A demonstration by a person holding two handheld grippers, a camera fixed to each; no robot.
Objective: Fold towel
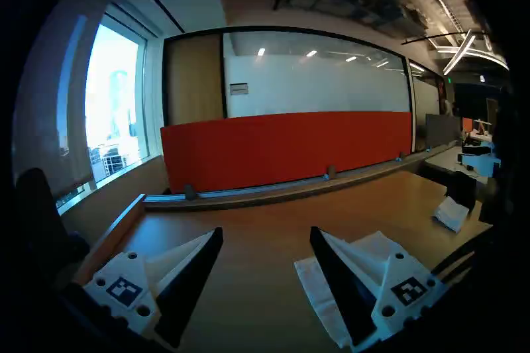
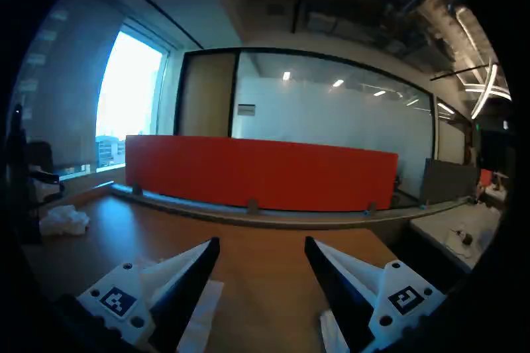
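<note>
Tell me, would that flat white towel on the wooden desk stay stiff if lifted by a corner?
Probably not: the flat white cloth towel lies thin and limp on the brown wooden desk, so it would likely droop and feel light. Pushed, it may wrinkle rather than slide; its edge looks uneven.

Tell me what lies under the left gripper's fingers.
A white towel lies on the wooden table beneath one finger of the left gripper; bare table lies beneath the other. The finger covers part of the towel, so its full outline cannot be seen.
</note>
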